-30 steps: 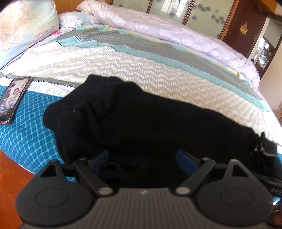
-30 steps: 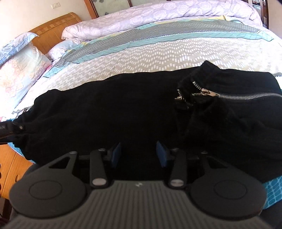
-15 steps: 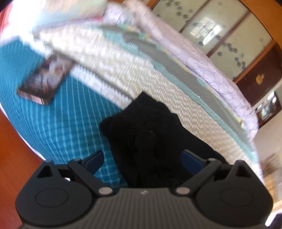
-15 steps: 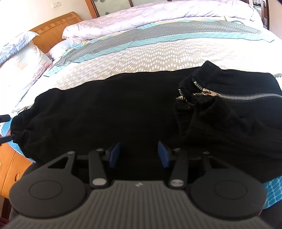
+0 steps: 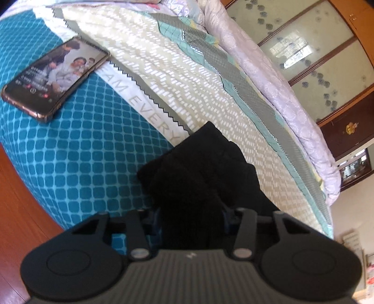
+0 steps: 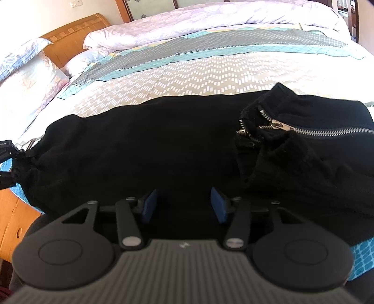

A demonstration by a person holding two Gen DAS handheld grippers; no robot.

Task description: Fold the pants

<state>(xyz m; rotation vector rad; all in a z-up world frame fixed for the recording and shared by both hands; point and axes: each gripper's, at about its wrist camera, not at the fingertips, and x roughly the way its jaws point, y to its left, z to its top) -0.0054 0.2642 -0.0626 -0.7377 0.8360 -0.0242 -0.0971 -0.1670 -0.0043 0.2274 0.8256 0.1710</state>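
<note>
Your left hand-held gripper [image 5: 190, 216] is closing its jaws on a bunched end of the black pants [image 6: 145, 149], the fabric wedged between the blue pads. Your right hand-held gripper [image 6: 184, 204] hovers over the middle of the pants, its jaws opening with nothing pinched between them. The pants lie stretched across the bed [image 6: 210, 70], zipper [image 6: 303, 129] at your right. A phone [image 5: 56, 77] rests on the teal sheet, well apart from the cloth; a rumpled duvet [image 6: 198, 21] lines the far side.
</note>
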